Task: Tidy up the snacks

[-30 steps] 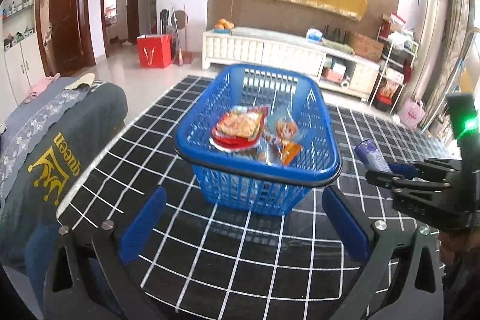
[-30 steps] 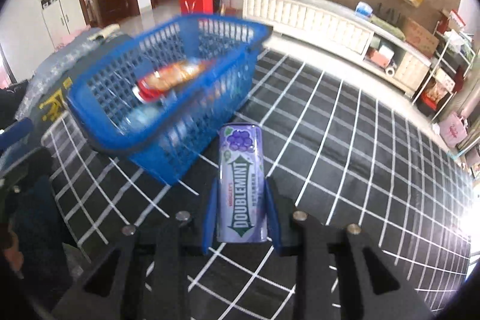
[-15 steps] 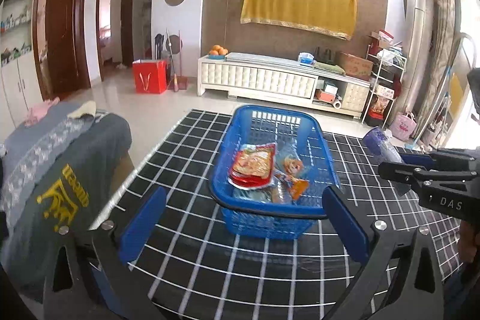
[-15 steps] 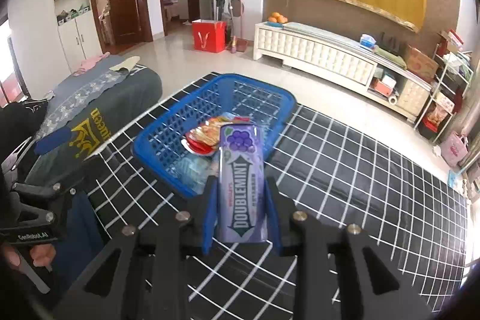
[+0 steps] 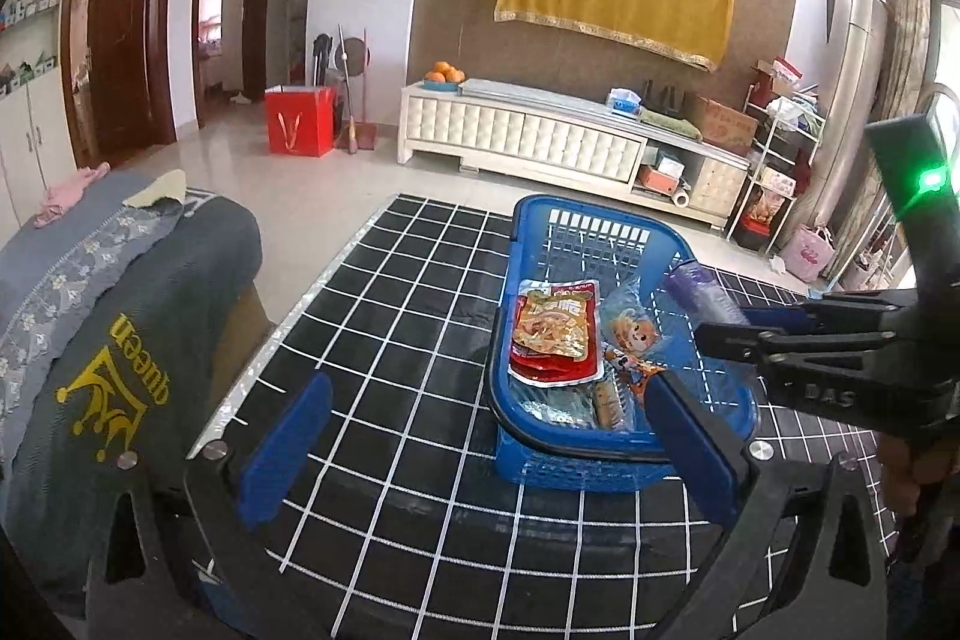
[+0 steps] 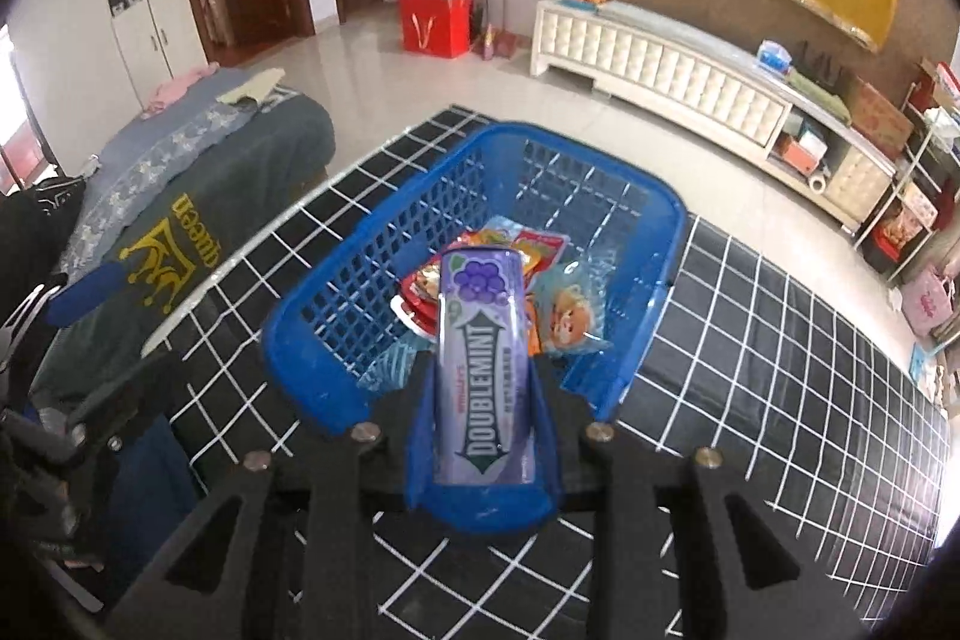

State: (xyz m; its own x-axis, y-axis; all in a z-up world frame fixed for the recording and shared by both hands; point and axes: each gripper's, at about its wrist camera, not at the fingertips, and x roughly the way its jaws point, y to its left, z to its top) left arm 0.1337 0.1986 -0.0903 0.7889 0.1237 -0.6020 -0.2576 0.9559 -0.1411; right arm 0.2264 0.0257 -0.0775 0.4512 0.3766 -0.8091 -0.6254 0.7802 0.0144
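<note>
A blue plastic basket stands on the black grid-patterned table. It holds a red snack pack, a clear pack with a cartoon figure and other wrapped snacks. My right gripper is shut on a purple Doublemint gum bottle, held over the basket's near right side. My left gripper stands open in front of the basket with nothing between its fingers.
A grey cloth-covered seat with a yellow crown print lies left of the table. A white low cabinet runs along the far wall, a red bag stands on the floor, and a shelf rack is at right.
My right gripper has carried the gum bottle forward until it hangs over the basket. My left gripper has drawn back and shifted left, so the basket now sits further right in its view.
</note>
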